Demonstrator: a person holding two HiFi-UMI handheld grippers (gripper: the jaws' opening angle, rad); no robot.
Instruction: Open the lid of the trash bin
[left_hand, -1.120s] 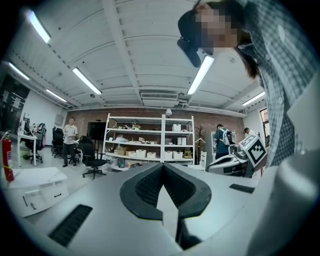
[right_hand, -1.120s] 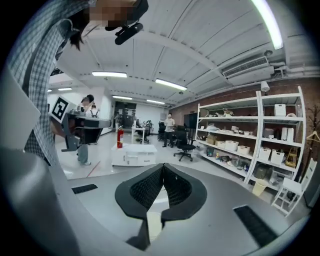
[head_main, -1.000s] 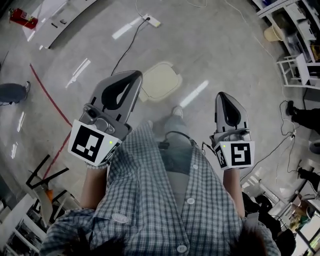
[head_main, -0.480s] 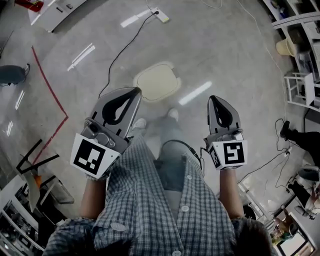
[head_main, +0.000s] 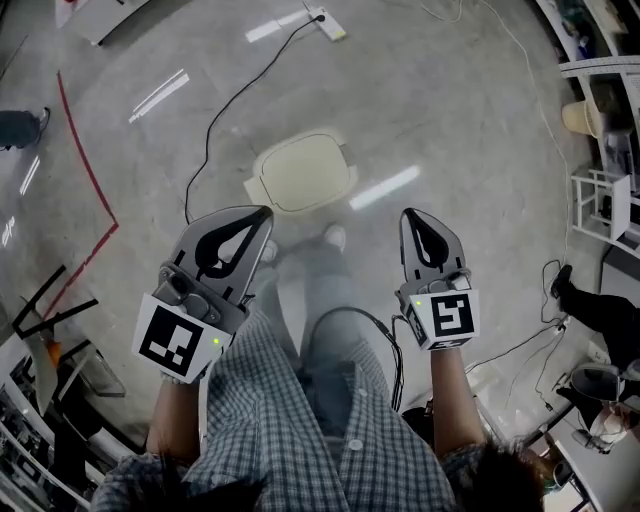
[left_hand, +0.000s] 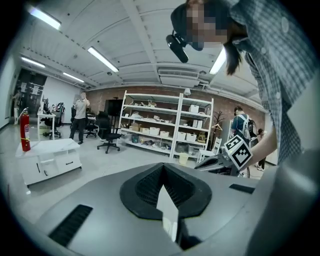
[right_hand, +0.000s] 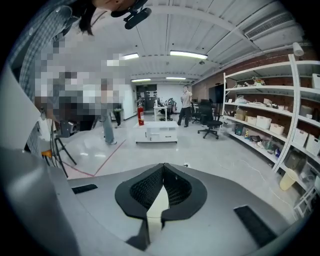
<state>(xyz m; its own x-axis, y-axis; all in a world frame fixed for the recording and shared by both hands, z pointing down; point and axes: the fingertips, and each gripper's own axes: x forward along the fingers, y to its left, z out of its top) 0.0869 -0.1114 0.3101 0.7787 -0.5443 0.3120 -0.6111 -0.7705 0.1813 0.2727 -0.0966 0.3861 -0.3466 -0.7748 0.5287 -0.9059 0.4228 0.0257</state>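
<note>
The trash bin (head_main: 300, 172) stands on the floor ahead of the person's feet; only its cream lid shows from above, lying flat and closed. My left gripper (head_main: 262, 212) is held just short of the bin's near left edge, apart from it, jaws shut on nothing. My right gripper (head_main: 412, 215) hangs to the bin's right, also shut and empty. In the left gripper view the shut left gripper (left_hand: 162, 166) points across the room, with the right gripper (left_hand: 235, 159) at its right. The right gripper view shows the shut right gripper (right_hand: 162, 166). The bin is in neither gripper view.
A black cable (head_main: 215, 120) runs over the floor from a power strip (head_main: 330, 22) past the bin's left side. Red floor tape (head_main: 85, 165) lies at the left. Shelving (head_main: 610, 110) lines the right. A white cabinet (right_hand: 161, 132) and office chairs (right_hand: 210, 125) stand farther off.
The person has stepped forward over the floor. Both grippers sit lower in the head view and closer to the bin's near edge. Both stay shut.
</note>
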